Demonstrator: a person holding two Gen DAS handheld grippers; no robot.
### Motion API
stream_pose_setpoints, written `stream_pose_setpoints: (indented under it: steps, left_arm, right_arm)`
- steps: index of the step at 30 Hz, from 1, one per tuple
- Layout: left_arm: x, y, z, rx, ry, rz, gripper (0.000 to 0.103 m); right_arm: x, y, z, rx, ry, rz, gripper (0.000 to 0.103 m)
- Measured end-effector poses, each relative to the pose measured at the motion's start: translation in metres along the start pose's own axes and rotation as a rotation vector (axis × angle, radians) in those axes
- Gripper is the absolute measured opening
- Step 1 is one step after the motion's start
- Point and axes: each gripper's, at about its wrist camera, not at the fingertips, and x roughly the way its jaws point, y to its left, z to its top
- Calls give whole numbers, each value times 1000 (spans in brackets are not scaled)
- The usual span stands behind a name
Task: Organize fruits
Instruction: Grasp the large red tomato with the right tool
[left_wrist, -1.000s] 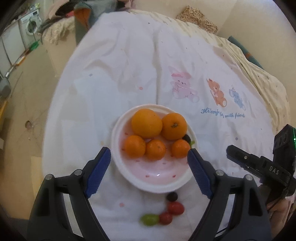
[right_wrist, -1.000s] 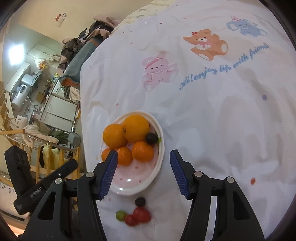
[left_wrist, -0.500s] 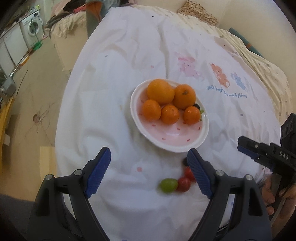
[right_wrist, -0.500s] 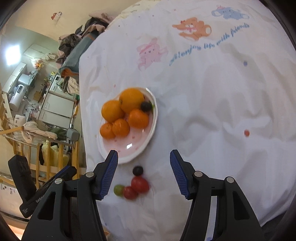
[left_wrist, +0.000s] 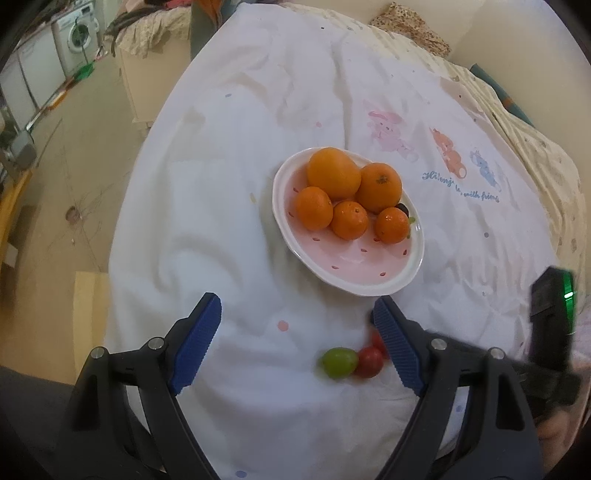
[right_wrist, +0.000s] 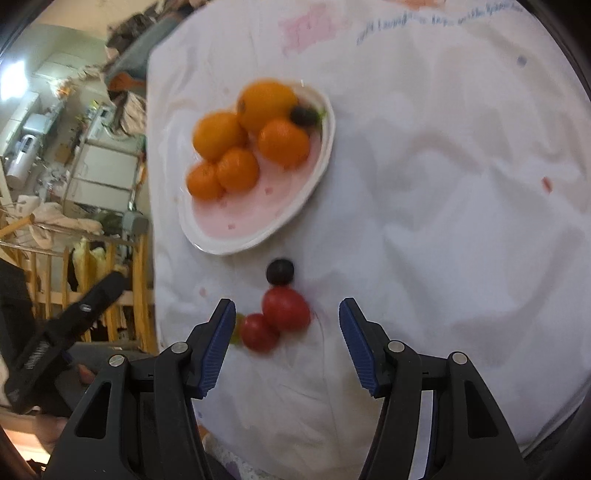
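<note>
Both tools gaping empty, glossy round tomatoes (right_wrist: 286, 309), ribbed blue pads (right_wrist: 218, 345), wrinkled cloth (right_wrist: 443, 221).

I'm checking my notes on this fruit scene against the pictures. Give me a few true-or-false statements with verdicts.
1. Five oranges lie on the pink plate. True.
2. The right tool is shut on a red tomato. False: it is open and holds nothing.
3. A green grape lies on the white cloth, off the plate. True.
4. The left tool holds an orange. False: it is open and empty.
5. A dark grape lies between plate and tomatoes. True.
</note>
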Motion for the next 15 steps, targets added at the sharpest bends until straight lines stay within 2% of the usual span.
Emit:
stream_pose_setpoints:
  steps: [4, 9, 12, 15]
  left_arm:
    - [1, 1, 2, -15, 12, 0, 82]
    - [-4, 4, 3, -24, 0, -12, 82]
    - [-3, 6, 3, -34, 8, -23, 82]
    - [-3, 9, 3, -45, 17, -34, 82]
  right_arm:
    - [20, 5, -2, -13, 52, -41, 62]
    - [33, 11, 1, -18, 59, -64, 59]
    - [39, 18, -1, -54, 67, -97, 51]
    - [40, 20, -2, -58, 65, -104, 49]
